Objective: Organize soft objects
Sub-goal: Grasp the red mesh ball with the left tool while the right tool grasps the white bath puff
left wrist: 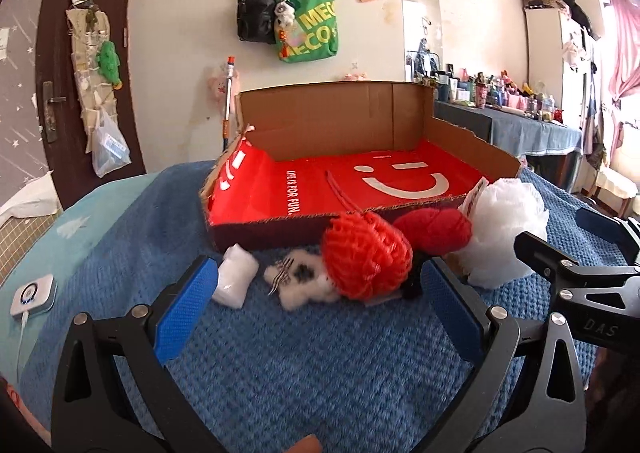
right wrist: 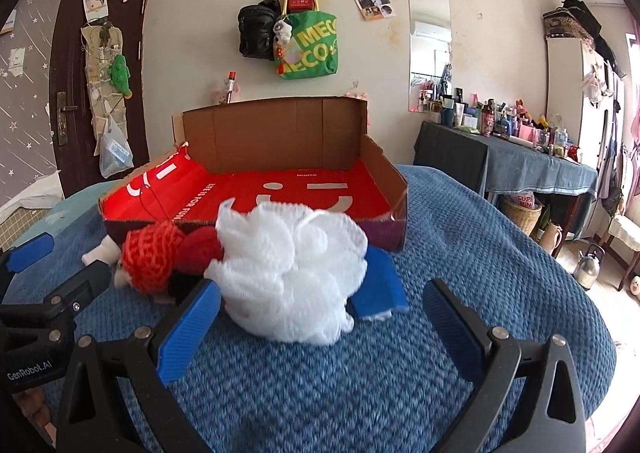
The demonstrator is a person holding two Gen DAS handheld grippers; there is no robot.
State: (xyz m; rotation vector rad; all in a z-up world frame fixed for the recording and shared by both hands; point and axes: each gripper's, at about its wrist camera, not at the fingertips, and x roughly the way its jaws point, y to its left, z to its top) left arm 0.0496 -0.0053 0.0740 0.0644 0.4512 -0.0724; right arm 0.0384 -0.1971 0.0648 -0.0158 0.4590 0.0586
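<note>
A bed is covered by a blue knitted blanket [left wrist: 280,365], on which everything lies. On the left a dark door [left wrist: 86,65] is seen, then a black backpack [left wrist: 256,15] and a green tote bag [left wrist: 310,29] hung on the pale wall, a mirror [right wrist: 431,41], and a cluttered dresser [right wrist: 520,157] on the right.

A shallow cardboard box [left wrist: 340,125], lined in red, is set with its long axis running left to right. In a row along its near wall lie a small white pad [left wrist: 234,279], a white plush toy [left wrist: 300,285], a red mesh ball [left wrist: 366,257], a red yarn ball [left wrist: 434,227], a white bath pouf [right wrist: 292,273] and a blue cloth [right wrist: 380,285].

The left tongs [left wrist: 320,309] are held apart, gripping nothing, before the mesh ball. The right tongs [right wrist: 320,321] are likewise spread, with the pouf just ahead.
</note>
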